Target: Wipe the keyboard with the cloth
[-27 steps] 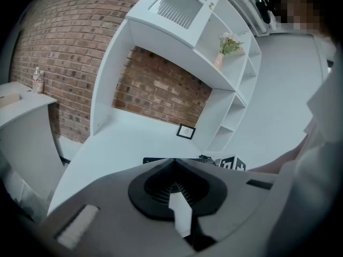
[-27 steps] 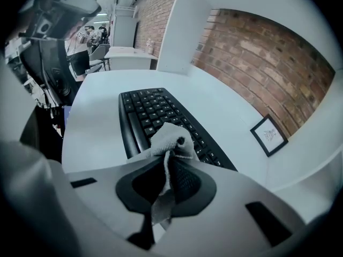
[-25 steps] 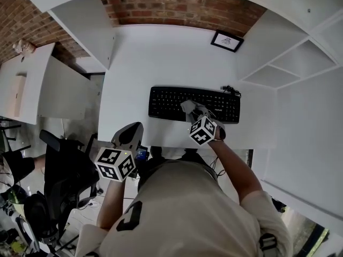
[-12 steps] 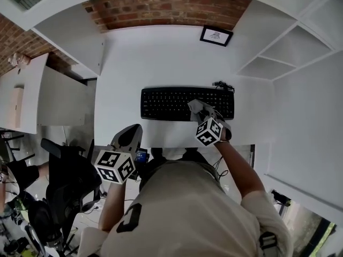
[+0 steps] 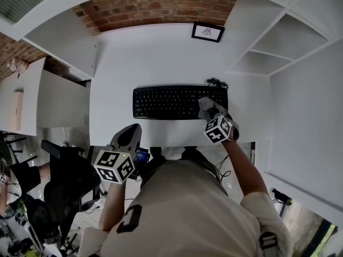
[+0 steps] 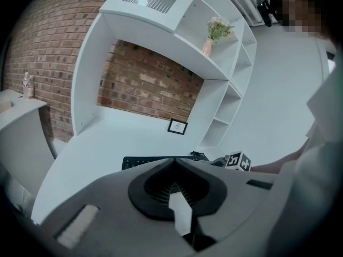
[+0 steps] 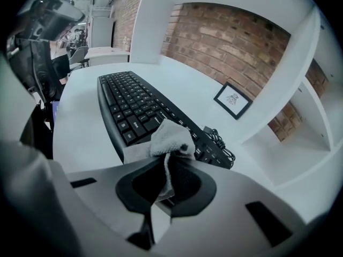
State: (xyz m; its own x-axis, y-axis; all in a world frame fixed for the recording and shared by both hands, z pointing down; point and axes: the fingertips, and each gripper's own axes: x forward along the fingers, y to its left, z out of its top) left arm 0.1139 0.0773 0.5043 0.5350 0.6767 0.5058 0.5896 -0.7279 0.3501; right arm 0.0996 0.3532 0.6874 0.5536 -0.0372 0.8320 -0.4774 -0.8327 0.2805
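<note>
Two jaws, right gripper (image 7: pixel 165 167), clamped on cloth (image 7: pixel 170 139), touching keyboard (image 7: pixel 131 103).

White desk (image 5: pixel 161 58) across centre frame, black keyboard (image 5: pixel 171 101) at centre, coiled cable (image 5: pixel 214 82) at its upper right corner, small framed picture (image 5: pixel 208 31) upper centre.

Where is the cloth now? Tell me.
In the head view, right of centre: the cloth is clamped in the right gripper, resting on the right end of the keyboard.

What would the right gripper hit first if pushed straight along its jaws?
The keyboard, near its right end; the cloth clamped in the right gripper leads and seems to touch the keys; depth unclear.
</note>
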